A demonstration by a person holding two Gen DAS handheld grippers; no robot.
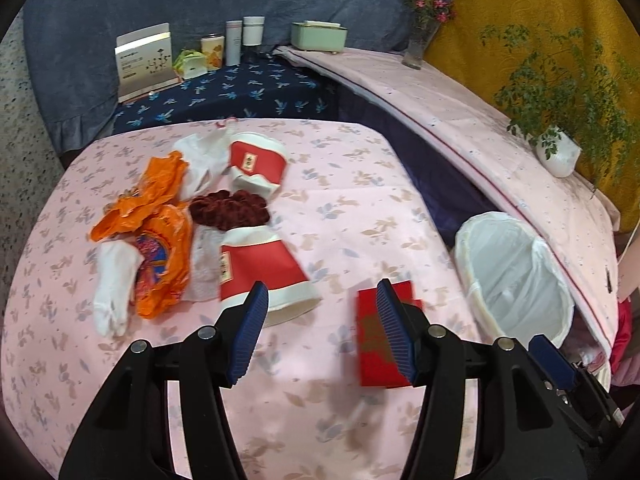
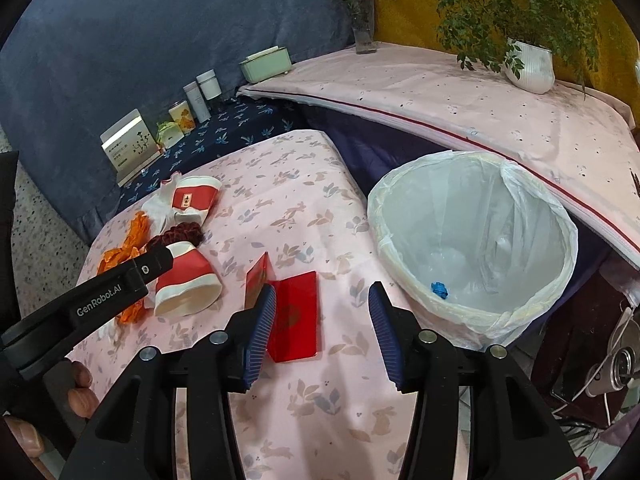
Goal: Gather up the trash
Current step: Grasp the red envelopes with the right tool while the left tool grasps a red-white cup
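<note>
Pink floral cloth covers the bench (image 1: 340, 168). Left claw (image 1: 320, 328), jaws wide and holding nothing, hovers above it; a red paper cup (image 1: 260, 272) lies on its side just ahead to its left, beside orange wrappers (image 1: 160, 232). Right claw (image 2: 322, 332), jaws likewise wide and holding nothing, has a folded red envelope (image 2: 294, 316) just ahead between its fingers and the lined trash bin (image 2: 472, 236) ahead to its right, beside the bench.

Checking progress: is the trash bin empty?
Nearly empty: the trash bin holds one small blue scrap on its clear liner.
</note>
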